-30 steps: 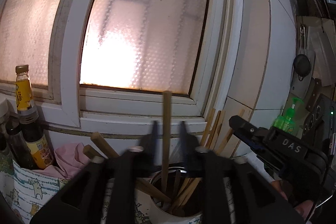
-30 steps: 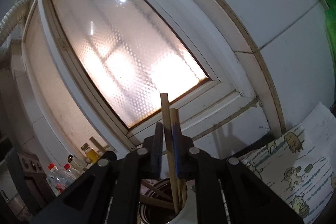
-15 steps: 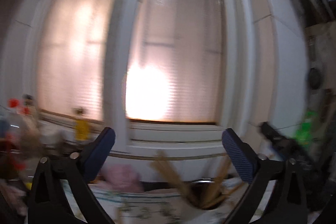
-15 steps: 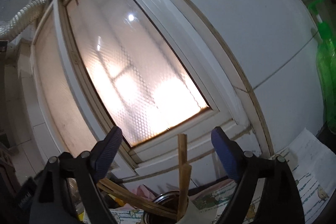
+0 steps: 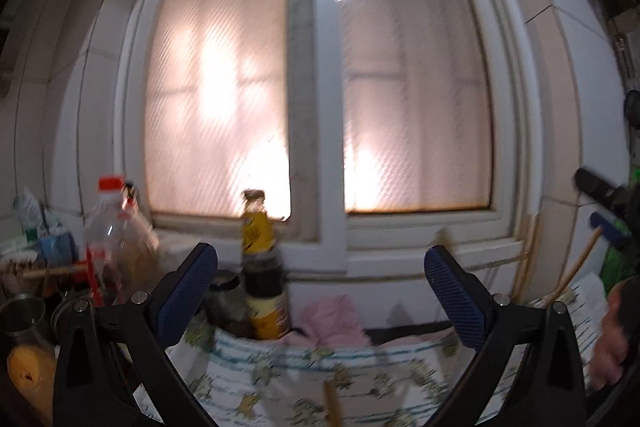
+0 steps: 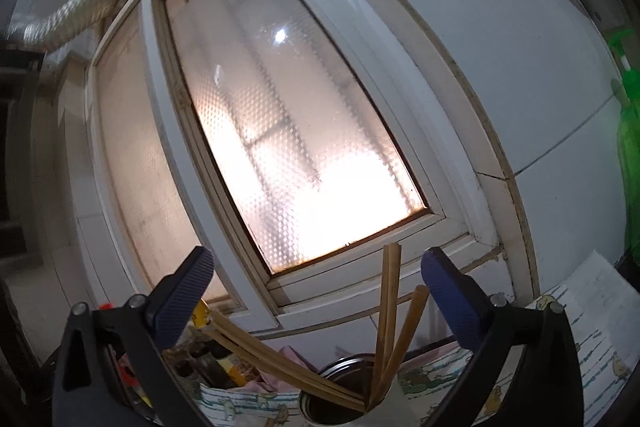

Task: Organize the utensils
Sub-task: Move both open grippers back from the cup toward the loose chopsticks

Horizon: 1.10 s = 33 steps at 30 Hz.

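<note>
Wooden chopsticks [image 6: 386, 323] stand bunched in a round metal holder [image 6: 340, 399] at bottom centre of the right wrist view, some leaning left. Right gripper [image 6: 316, 291] spread wide above them, pinching nothing. Left gripper [image 5: 320, 291] also spread, empty, over a patterned cloth [image 5: 320, 379]. Sauce bottle [image 5: 262, 279] between its fingers, lower centre; frosted window [image 5: 320, 87] fills the frame behind.

Backlit frosted window [image 5: 320, 99] glares warm at frame centre; the left wrist view is motion-blurred, fisheye edges curve and darken.
</note>
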Motion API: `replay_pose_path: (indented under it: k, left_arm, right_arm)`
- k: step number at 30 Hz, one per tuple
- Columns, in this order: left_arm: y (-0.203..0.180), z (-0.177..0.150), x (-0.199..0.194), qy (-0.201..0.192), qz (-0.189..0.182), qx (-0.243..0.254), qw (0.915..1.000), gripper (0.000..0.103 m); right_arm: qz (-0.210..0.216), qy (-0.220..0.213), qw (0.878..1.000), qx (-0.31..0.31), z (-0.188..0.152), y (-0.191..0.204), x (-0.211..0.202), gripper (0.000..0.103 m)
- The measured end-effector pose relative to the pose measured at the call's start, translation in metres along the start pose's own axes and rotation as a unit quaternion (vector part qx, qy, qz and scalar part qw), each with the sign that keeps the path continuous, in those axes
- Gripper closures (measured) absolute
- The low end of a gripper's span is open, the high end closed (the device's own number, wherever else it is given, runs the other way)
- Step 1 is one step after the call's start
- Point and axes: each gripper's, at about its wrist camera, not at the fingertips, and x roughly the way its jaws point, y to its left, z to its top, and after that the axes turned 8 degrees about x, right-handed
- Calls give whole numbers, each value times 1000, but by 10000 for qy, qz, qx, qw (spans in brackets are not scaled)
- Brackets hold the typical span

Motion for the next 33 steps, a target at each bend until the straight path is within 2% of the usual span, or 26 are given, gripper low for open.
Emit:
replay_pose_path:
  k: [8, 10, 14, 22, 25, 29, 33]
  left_arm:
    - [39, -50, 24, 568, 277, -271, 9976, 0]
    - [47, -60, 27, 661, 218, -362, 9969, 0]
    - [51, -77, 33, 843, 297, -290, 9956, 0]
    - [49, -84, 31, 946, 175, -187, 9952, 0]
    - [48, -85, 32, 962, 255, -153, 9949, 0]
    - [53, -86, 35, 1075, 293, -285, 9934, 0]
    - [63, -87, 36, 1140, 323, -558, 9914, 0]
  right_arm:
    - [24, 37, 9985, -540, -19, 21, 1, 0]
    - [32, 106, 9979, -639, -24, 24, 3, 0]
    - [25, 217, 9964, -816, -34, 30, 8, 0]
    - [87, 326, 9932, -1114, -53, 42, 7, 0]
    - [38, 227, 9919, -1253, -61, 48, 4, 0]
    - [98, 142, 9915, -1292, -66, 53, -2, 0]
    - [211, 260, 9912, -1278, -68, 56, -1, 0]
